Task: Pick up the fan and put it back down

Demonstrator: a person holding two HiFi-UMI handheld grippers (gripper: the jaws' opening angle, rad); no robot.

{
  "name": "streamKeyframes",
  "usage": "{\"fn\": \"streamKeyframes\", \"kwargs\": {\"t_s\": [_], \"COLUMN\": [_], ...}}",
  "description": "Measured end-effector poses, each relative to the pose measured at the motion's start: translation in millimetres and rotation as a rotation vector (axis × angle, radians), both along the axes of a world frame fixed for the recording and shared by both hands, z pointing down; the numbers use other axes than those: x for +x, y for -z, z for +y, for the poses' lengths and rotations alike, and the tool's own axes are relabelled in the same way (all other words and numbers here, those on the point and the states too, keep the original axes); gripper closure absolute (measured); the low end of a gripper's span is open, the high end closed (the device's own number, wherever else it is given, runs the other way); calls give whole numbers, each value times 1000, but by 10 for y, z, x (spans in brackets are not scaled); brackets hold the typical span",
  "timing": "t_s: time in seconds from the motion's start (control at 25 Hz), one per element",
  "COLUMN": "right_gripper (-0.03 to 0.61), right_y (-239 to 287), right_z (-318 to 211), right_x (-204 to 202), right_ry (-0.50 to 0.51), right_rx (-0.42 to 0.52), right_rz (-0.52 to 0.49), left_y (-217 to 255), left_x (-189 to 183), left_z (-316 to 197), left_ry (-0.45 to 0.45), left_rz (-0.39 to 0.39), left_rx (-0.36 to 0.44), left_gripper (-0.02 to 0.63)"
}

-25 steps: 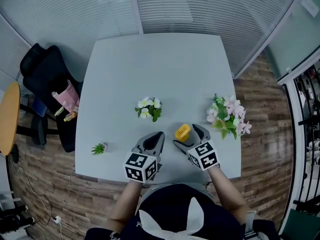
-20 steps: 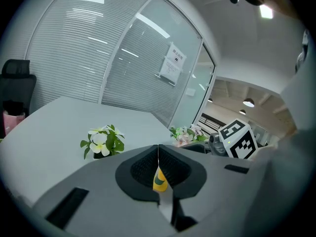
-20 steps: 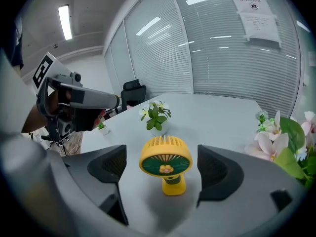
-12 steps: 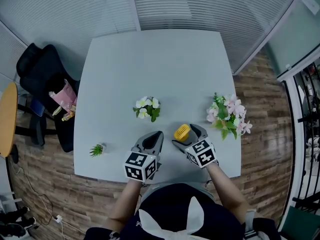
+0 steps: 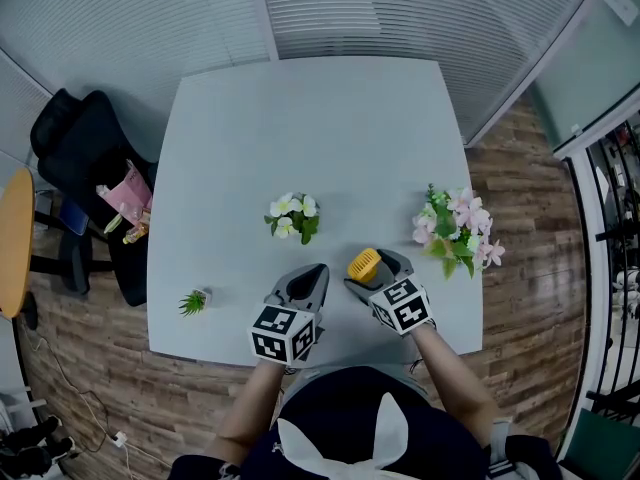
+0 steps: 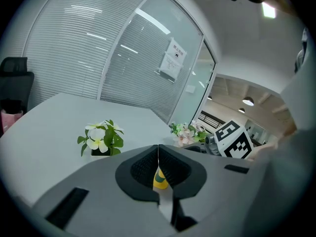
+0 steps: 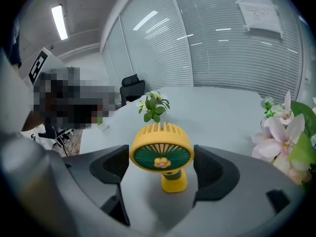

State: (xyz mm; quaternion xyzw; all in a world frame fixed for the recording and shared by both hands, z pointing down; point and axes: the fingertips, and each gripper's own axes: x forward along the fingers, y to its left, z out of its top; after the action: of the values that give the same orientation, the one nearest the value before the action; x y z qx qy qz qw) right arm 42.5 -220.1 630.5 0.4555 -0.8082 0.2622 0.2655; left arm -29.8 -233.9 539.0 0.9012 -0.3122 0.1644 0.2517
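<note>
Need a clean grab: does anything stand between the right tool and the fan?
Nothing visible. The fan stands upright on the table inside the right tool, whose jaws have just been closing, with bare gaps either side.

The fan (image 7: 161,154) is yellow with a dark green grille, the worktop (image 5: 320,128) pale grey, the left tongs (image 6: 158,147) and right tongs (image 7: 161,168) grey with black-and-white square patterns, beside a white-and-green posy (image 5: 294,216) and a pink posy (image 5: 458,230).

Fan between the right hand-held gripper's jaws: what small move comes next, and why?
Probably close the right hand-held gripper onto the fan: its jaws have just been closing, but gaps show on both sides of the fan, upright between them.
</note>
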Motion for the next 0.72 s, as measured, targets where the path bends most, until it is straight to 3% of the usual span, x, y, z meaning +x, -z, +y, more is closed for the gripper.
{"fn": "streamKeyframes", "kwargs": {"t_s": [0.72], "right_gripper": [192], "right_y": [8], "right_z": [-10], "right_x": [-5], "right_ry": [-14], "right_rx": [14], "right_rz": [14], "left_y": [-21], "left_x": [-16], "left_z": [36], "left_ry": [-3], "left_rz": [-8], "left_rx": [2], "left_gripper": [591]}}
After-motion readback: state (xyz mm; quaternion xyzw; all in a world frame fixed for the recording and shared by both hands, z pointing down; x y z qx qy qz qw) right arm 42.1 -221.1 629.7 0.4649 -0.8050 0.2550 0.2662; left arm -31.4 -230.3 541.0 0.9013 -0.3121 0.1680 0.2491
